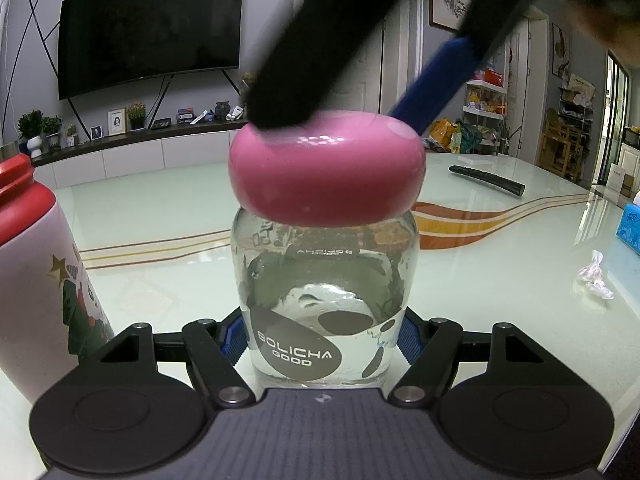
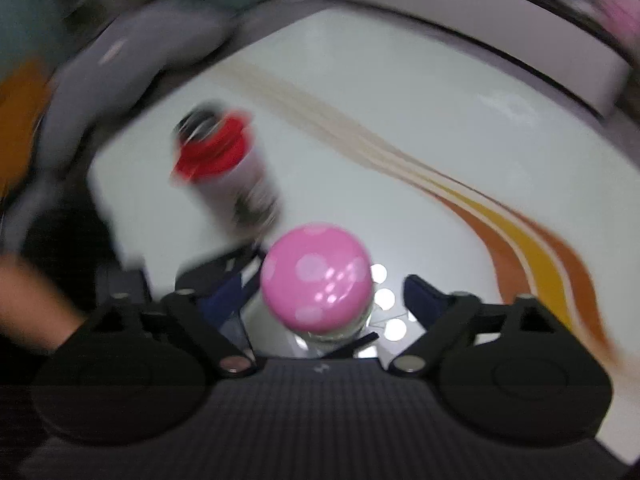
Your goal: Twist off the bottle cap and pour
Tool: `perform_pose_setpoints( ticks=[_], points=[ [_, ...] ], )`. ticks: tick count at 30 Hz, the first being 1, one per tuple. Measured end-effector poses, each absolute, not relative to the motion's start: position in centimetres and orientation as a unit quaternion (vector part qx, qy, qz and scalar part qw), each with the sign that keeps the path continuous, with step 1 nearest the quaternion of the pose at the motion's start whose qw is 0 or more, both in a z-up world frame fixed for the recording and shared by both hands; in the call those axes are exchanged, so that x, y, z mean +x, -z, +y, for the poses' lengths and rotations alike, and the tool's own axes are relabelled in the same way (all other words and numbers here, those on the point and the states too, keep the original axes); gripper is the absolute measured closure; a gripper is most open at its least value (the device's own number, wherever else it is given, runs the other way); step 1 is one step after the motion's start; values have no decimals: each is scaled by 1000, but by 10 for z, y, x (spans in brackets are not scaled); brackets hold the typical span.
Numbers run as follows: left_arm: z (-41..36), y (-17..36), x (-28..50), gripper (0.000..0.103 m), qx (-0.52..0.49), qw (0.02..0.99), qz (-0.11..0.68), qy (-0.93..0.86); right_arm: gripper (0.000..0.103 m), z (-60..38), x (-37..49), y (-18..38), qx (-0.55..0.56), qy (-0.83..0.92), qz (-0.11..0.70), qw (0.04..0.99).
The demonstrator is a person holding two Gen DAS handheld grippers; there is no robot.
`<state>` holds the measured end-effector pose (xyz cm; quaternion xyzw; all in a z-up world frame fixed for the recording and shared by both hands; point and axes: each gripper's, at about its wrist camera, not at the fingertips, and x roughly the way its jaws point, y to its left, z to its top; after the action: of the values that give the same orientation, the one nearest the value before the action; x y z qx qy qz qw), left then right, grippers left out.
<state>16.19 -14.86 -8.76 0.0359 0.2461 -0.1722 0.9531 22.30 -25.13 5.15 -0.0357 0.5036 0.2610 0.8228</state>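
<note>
The left gripper [image 1: 322, 340] is nearest: its 2 blue-padded fingers [image 1: 231, 338] press against the lower sides of the glass bottle [image 1: 324, 300], 1 on each side, so the claw is closed narrow on the bottle. The bottle stands upright on the table [image 1: 160, 216], a pale glass-topped surface with orange and yellow curved stripes, and it sits toward the near edge. It is clear glass with grey oval print and the lettering "BOLICHA GOOD". The pink cap [image 1: 326, 172], dotted with paler spots, is seated on the neck.

The right gripper [image 2: 326, 300] comes from above, fingers pointing down at the cap [image 2: 316, 280]. In the right wrist view its 2 blue fingers [image 2: 418, 292] stand apart on either side of the cap, with bare table visible between the right finger and the cap; the claw is wide and holds nothing. That view is blurred. In the left wrist view 1 black finger meets the top rim of the cap; contact cannot be confirmed.

A white flask with a red lid [image 1: 28, 280] stands just left of the bottle, near the table's left edge. A black remote [image 1: 486, 180] lies toward the far right edge. Crumpled wrappers [image 1: 594, 276] lie near the right edge.
</note>
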Motion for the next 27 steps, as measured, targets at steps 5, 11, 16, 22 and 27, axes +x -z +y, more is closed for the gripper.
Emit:
perform_pose_setpoints(
  ticks=[5,11,16,22,27],
  points=[
    [-146,88,165,29,36,953,246,172,19,-238,215,-53,6,-155,529,834],
    [-145,90,163,29,37,953,245,172,21,-220,213,-55,-15,-120,525,843],
    [-147,91,159,29,37,953,245,172,23,-213,217,-48,-33,-101,530,841],
    [-146,92,157,29,36,953,245,172,38,-203,219,-40,-53,-106,533,838],
    [-145,93,154,29,36,953,245,172,39,-199,217,-42,-84,-124,534,832]
  ],
)
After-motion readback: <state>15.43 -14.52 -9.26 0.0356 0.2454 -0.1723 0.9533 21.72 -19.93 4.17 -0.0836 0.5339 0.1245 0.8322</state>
